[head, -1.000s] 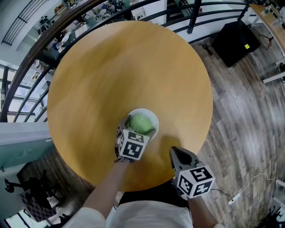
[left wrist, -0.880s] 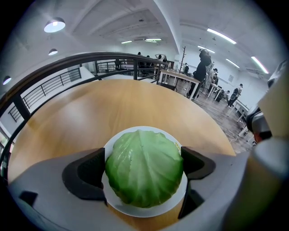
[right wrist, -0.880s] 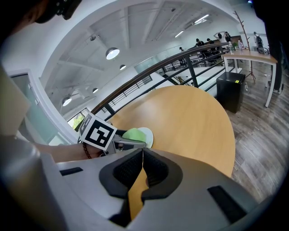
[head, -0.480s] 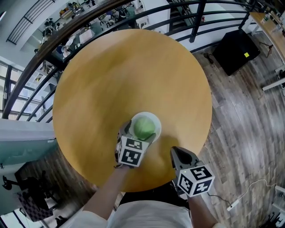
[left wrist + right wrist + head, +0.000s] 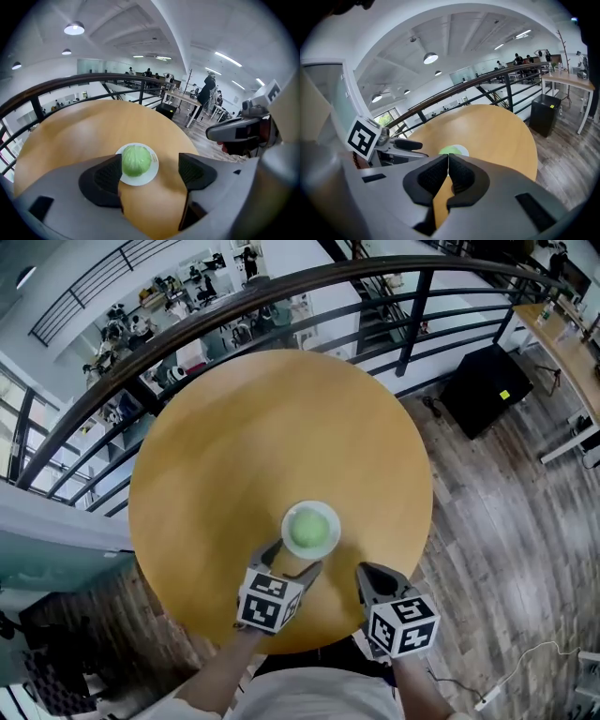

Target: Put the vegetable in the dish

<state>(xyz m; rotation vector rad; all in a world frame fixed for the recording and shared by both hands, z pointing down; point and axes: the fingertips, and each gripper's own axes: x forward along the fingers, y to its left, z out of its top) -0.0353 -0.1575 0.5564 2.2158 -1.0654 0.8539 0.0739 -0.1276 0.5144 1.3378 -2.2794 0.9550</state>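
A round green cabbage [image 5: 307, 528] lies on a small white dish [image 5: 328, 518] near the front of the round wooden table [image 5: 253, 446]. My left gripper [image 5: 291, 562] hovers just short of the dish; its jaws are closing with nothing between them. In the left gripper view the cabbage [image 5: 136, 160] sits on the dish [image 5: 152, 171] just beyond the left gripper [image 5: 150, 174]. My right gripper [image 5: 371, 577] is shut and empty at the table's near edge, right of the dish. The right gripper view shows the right gripper [image 5: 448, 161] shut, with the cabbage [image 5: 449, 150] ahead.
A dark metal railing [image 5: 281, 296] curves round the far side of the table. A black box [image 5: 483, 390] stands on the wood floor at the right. A desk [image 5: 562, 343] is at the far right. A person's arms reach in from below.
My left gripper has drawn back from around the cabbage toward the table's near edge. The cabbage stays on the dish. The right gripper has barely moved.
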